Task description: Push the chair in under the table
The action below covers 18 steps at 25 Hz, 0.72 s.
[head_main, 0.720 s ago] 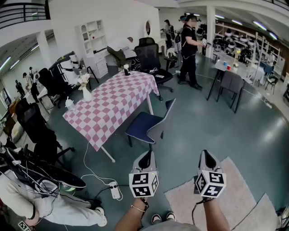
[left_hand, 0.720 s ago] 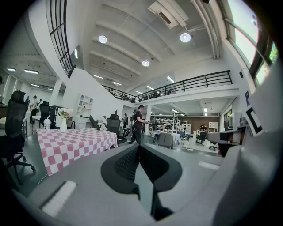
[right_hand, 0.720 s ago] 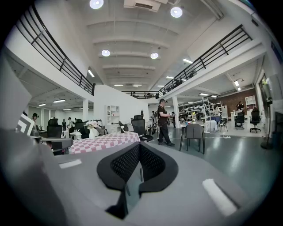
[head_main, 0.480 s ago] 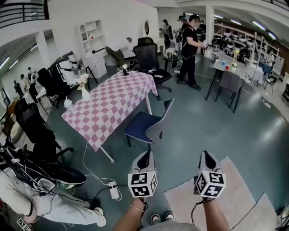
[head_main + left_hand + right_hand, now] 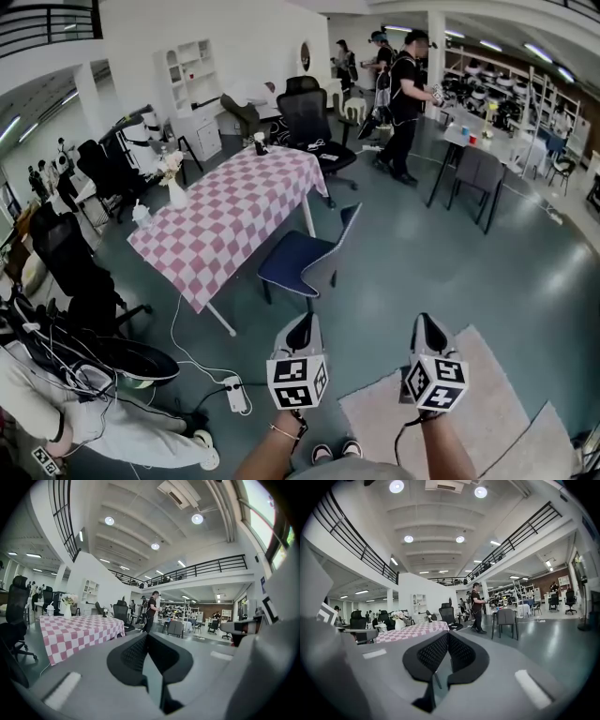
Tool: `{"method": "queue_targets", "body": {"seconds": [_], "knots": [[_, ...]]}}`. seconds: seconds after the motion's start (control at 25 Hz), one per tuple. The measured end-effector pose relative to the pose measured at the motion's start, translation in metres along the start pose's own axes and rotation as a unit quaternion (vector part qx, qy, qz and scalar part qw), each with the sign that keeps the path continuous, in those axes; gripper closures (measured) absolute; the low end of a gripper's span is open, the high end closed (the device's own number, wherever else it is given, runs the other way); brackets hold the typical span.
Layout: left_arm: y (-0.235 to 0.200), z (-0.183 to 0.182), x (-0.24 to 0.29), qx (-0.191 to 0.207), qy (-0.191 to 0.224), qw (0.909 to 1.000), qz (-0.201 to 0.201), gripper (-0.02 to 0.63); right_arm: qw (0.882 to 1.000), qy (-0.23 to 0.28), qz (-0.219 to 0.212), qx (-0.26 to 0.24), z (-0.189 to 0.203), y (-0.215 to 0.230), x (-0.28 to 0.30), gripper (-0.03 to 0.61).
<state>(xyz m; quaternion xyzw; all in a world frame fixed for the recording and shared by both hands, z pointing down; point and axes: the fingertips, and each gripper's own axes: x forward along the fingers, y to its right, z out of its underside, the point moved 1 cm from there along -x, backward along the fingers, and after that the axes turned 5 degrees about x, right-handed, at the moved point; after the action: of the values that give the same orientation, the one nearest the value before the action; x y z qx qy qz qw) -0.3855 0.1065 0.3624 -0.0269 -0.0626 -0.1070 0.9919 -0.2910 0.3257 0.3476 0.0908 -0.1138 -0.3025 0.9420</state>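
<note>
While the chair (image 5: pixel 296 259) stands out beside the checked counter (image 5: pixel 234 216), both pairs of jaws sit well short of it;
left gripper (image 5: pixel 302 328) and right gripper (image 5: pixel 429 326) closed on nothing.

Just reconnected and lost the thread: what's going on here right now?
A person holds a gripper in each hand, out in front, low over the floor. The left gripper and the right gripper are both shut and empty, touching nothing. The blue chair stands pulled out beside the table with the checked cloth, some way ahead of the grippers. Its seat is out from under the tabletop. The push has not begun yet.
</note>
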Motion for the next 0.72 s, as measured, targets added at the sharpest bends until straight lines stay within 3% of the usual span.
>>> {"method": "queue_targets", "body": {"seconds": [0.56,0.72], "knots": [[-0.012,0.003,0.002,-0.017,-0.003,0.9996,-0.021,0.611,1.000,0.000,-0.013,-0.010,0.002,-0.011,0.008,0.551],[-0.016,0.001,0.003,-0.019,-0.001,0.9998,-0.011,0.552,1.000,-0.002,-0.019,-0.013,0.003,-0.019,0.012,0.506]]}}
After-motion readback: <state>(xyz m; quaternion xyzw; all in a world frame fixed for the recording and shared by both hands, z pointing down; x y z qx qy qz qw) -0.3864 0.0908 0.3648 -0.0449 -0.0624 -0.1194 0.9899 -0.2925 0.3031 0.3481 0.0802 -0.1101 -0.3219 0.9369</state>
